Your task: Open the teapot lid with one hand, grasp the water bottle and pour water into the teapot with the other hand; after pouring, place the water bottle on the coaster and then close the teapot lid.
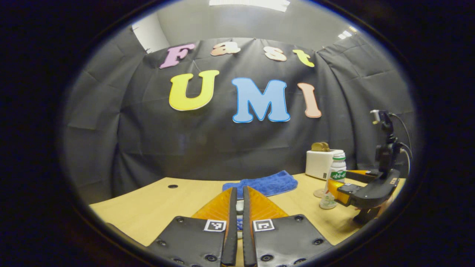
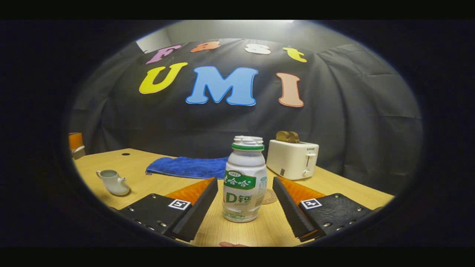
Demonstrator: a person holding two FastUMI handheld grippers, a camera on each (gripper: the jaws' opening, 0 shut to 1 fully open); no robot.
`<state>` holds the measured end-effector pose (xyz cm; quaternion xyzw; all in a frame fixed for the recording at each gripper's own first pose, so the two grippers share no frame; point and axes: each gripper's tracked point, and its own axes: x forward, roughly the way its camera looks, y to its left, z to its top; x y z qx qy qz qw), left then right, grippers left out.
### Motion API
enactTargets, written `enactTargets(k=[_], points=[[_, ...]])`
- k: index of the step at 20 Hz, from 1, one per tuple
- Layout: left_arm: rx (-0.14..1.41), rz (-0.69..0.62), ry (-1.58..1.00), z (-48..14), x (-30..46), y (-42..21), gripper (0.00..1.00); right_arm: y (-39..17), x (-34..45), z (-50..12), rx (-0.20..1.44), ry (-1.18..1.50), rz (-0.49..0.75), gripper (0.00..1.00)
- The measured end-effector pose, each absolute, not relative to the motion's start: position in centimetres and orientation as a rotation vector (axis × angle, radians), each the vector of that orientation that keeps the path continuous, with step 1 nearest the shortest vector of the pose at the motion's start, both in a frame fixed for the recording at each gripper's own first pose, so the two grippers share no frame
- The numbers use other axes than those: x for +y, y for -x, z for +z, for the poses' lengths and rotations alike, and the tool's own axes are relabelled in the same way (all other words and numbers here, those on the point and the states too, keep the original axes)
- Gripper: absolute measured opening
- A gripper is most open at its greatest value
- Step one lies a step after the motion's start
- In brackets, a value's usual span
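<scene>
The water bottle (image 2: 244, 179) is being framed upright on the bench (image 2: 148, 178) between the right gripper (image 2: 245, 193)'s spread fingers, untouched, while the left gripper (image 1: 239, 202)'s fingers are being pinched around something small and pale, the teapot (image 2: 113, 181) sitting lidless far left.

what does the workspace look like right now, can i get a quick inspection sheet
surface: light wooden table with a round hole near its far edge.
job's things: water bottle upright on the table, between the right gripper's fingers; teapot with its lid off; coaster behind the bottle, nothing on it.
clutter: blue towel; white toaster with bread in it.
grippers: left gripper nearly closed on a small white thing, likely the lid; right gripper open, not touching the bottle.
cables: black cables on the right gripper's mount.
surroundings: black cloth wall, grey ceiling.
</scene>
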<state>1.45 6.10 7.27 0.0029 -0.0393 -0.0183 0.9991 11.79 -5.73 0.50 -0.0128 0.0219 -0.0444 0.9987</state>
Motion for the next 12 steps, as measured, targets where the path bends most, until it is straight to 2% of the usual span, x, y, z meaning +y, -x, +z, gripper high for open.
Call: enactTargets(k=[1, 2, 6, 7, 8, 9, 11, 12], points=[[-0.088, -0.031, 0.000, 7.6, 6.3, -1.3, 0.12, -12.3, -5.6, 0.2, 0.057, 0.002, -0.083, 0.93], [-0.089, -0.027, 0.009, 7.4, 6.4, -1.2, 0.16, -12.8, -5.9, 0.1, 0.061, -0.007, -0.091, 0.93], [-0.070, -0.030, 0.038, 6.5, 6.3, -1.4, 0.17, -14.4, -6.0, -0.6, 0.071, 0.039, -0.089, 0.92], [-0.067, -0.026, 0.039, 6.5, 6.5, -1.6, 0.12, -14.7, -6.1, -0.9, 0.082, 0.055, -0.093, 0.92], [-0.064, -0.026, 0.039, 6.3, 6.5, -1.5, 0.12, -15.0, -6.1, -0.6, 0.078, 0.056, -0.090, 0.92], [-0.062, -0.029, 0.041, 6.3, 6.4, -1.5, 0.12, -15.3, -6.2, -0.8, 0.081, 0.053, -0.090, 0.90], [-0.064, -0.030, 0.042, 6.3, 6.6, -1.3, 0.13, -15.1, -6.1, -0.7, 0.084, 0.064, -0.087, 0.78], [-0.068, -0.029, 0.043, 6.2, 6.9, -1.0, 0.12, -15.3, -6.0, -0.8, 0.084, 0.074, -0.082, 0.76]])
